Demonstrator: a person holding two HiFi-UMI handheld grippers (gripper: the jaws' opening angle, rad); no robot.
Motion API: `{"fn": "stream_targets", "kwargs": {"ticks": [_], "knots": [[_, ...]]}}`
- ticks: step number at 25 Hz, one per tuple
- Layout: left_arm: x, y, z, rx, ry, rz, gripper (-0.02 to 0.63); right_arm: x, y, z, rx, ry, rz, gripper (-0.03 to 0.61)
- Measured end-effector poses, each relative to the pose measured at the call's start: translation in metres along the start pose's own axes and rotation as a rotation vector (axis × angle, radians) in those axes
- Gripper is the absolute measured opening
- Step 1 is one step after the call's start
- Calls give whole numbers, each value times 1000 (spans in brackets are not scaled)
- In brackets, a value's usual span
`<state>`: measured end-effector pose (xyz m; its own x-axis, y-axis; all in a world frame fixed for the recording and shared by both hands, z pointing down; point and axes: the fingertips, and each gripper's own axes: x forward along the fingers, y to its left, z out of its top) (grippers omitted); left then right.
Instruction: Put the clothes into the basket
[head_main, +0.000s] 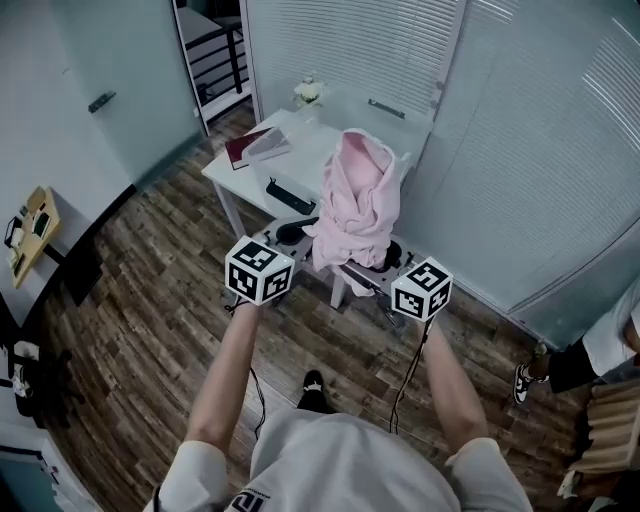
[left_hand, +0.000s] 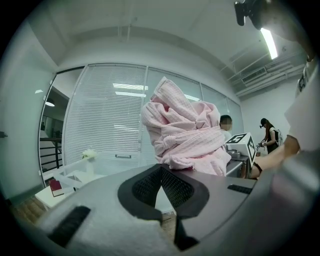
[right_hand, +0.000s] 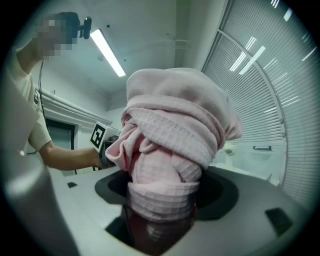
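My two arms reach forward over the wood floor (head_main: 140, 300), one gripper in each hand. The left gripper (left_hand: 161, 170) has its jaws pressed together, and I see no cloth caught between them. The right gripper (right_hand: 160, 200) is clamped on a thick fold of the pink robe (head_main: 355, 200), with the waffle fabric bunched between its jaws.

The robe hangs in the air between the two grippers, raised above them in a crumpled heap. It is right of the left gripper and just beyond its tips. From the left gripper view the cloth seems to brush the top of the jaws, but I cannot tell whether it really touches.

Beyond the robe stands a white table (head_main: 330, 135). A red book (head_main: 245, 148) lies at its left corner and a flat black object (head_main: 290, 196) at its near edge. A small bunch of white flowers (head_main: 308, 92) stands at the far side. Behind the table are closed blinds (head_main: 350, 40).

At the far right edge of the floor stands another person (head_main: 600, 350), well apart from the robe.
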<state>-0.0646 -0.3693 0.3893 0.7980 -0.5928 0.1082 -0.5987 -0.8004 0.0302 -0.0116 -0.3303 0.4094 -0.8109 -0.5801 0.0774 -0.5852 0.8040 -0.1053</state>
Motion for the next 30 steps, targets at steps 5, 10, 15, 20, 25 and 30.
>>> {"fn": "stream_targets", "kwargs": {"ticks": [5, 10, 15, 20, 25, 30], "knots": [[33, 53, 23, 14, -5, 4, 12, 41, -47, 21, 43, -27, -27, 337], [57, 88, 45, 26, -13, -17, 12, 66, -79, 42, 65, -54, -35, 337], [89, 113, 48, 44, -20, -39, 12, 81, -117, 46, 52, -71, -47, 337], [196, 193, 49, 48, 1, -37, 12, 127, -244, 49, 86, -63, -8, 337], [229, 222, 74, 67, -5, -34, 12, 143, -286, 76, 63, -57, 1, 337], [228, 220, 67, 72, -10, -27, 12, 143, -285, 68, 66, -80, 13, 337]]}}
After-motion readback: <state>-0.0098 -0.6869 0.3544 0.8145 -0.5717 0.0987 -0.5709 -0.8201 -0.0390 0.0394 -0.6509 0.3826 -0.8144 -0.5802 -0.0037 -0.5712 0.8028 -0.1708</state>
